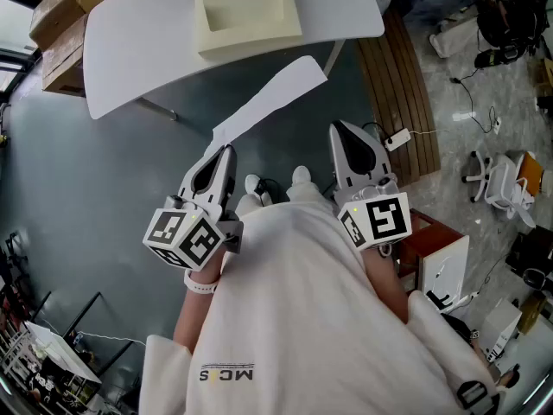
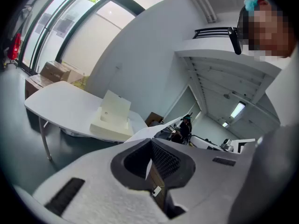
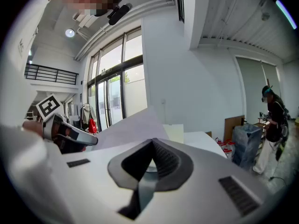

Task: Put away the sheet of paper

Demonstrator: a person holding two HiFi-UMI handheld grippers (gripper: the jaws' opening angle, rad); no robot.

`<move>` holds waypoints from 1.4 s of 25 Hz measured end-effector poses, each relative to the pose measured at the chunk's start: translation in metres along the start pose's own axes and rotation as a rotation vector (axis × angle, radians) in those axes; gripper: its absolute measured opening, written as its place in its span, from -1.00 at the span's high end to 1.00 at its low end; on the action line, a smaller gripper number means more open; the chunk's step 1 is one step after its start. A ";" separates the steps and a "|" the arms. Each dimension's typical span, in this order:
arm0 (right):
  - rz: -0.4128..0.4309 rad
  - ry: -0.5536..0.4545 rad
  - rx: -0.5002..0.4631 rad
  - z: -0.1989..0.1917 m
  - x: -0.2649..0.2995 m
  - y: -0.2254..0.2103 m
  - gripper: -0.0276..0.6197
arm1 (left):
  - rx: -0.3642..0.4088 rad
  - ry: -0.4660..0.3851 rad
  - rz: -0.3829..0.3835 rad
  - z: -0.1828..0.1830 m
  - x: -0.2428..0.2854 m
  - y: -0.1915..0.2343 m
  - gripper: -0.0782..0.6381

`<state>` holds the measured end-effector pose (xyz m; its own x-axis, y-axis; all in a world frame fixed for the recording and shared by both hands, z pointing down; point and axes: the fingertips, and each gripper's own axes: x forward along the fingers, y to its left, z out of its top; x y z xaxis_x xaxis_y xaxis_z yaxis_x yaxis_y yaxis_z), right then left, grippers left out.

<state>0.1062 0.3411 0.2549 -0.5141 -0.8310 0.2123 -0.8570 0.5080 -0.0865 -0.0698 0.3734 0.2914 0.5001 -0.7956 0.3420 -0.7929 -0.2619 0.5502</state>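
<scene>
**Sheet Hanging in the Air, Just Short of the Table Edge**

The left claw [image 1: 226, 150] is pinching the near end of the sheet of paper [image 1: 272, 98], jaws closed on it. The sheet is slanting forward over bare grey floor [image 1: 86, 171], its far corner nearing the table [image 1: 138, 33] edge below the cream box [image 1: 246, 11]. Open floor is lying to the left and wooden slats [image 1: 406, 93] to the right. The right claw [image 1: 339, 130] is hanging alongside, pointing forward, jaws together on nothing, clear of the sheet.
</scene>
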 end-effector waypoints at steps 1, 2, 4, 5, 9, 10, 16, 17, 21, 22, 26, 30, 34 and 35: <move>0.000 -0.001 -0.001 0.000 -0.001 0.001 0.87 | 0.003 -0.003 0.003 0.001 -0.001 0.000 0.71; 0.000 -0.001 -0.002 0.000 -0.002 0.001 0.87 | 0.004 -0.006 0.007 0.001 -0.002 0.000 0.71; 0.001 -0.001 -0.005 0.000 -0.005 0.001 0.87 | 0.006 -0.010 0.012 0.000 -0.004 -0.001 0.71; 0.003 -0.001 -0.005 0.000 -0.007 0.001 0.87 | 0.007 -0.011 0.016 -0.001 -0.005 -0.002 0.71; 0.002 -0.017 -0.002 0.002 -0.015 -0.005 0.87 | 0.012 -0.016 0.033 -0.003 -0.006 -0.008 0.71; 0.000 -0.026 0.001 0.004 -0.018 -0.008 0.87 | 0.013 -0.017 0.039 -0.004 -0.006 -0.010 0.71; 0.021 -0.031 0.022 -0.003 -0.027 -0.029 0.87 | 0.031 -0.023 0.074 -0.010 0.003 -0.025 0.71; 0.025 -0.031 0.021 -0.004 -0.028 -0.034 0.87 | 0.036 -0.025 0.081 -0.010 0.005 -0.029 0.71; 0.048 -0.037 -0.038 -0.003 -0.033 -0.055 0.87 | 0.039 -0.045 0.115 -0.012 0.016 -0.041 0.71; 0.058 -0.042 -0.035 -0.003 -0.033 -0.060 0.87 | 0.039 -0.050 0.122 -0.013 0.019 -0.043 0.71; 0.070 -0.039 0.002 -0.014 -0.035 -0.095 0.87 | 0.062 -0.064 0.139 -0.016 0.038 -0.055 0.71; 0.067 -0.033 -0.006 -0.011 -0.028 -0.116 0.87 | 0.094 -0.046 0.139 -0.009 0.053 -0.058 0.71; 0.082 -0.035 -0.007 -0.002 0.000 -0.119 0.87 | 0.107 -0.048 0.147 0.016 0.069 -0.044 0.71; 0.084 -0.032 -0.010 0.000 0.010 -0.118 0.87 | 0.107 -0.050 0.145 0.022 0.073 -0.038 0.71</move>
<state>0.2024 0.2731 0.2675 -0.5849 -0.7923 0.1736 -0.8107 0.5781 -0.0927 -0.0106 0.3131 0.2784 0.3620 -0.8545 0.3725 -0.8894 -0.1969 0.4126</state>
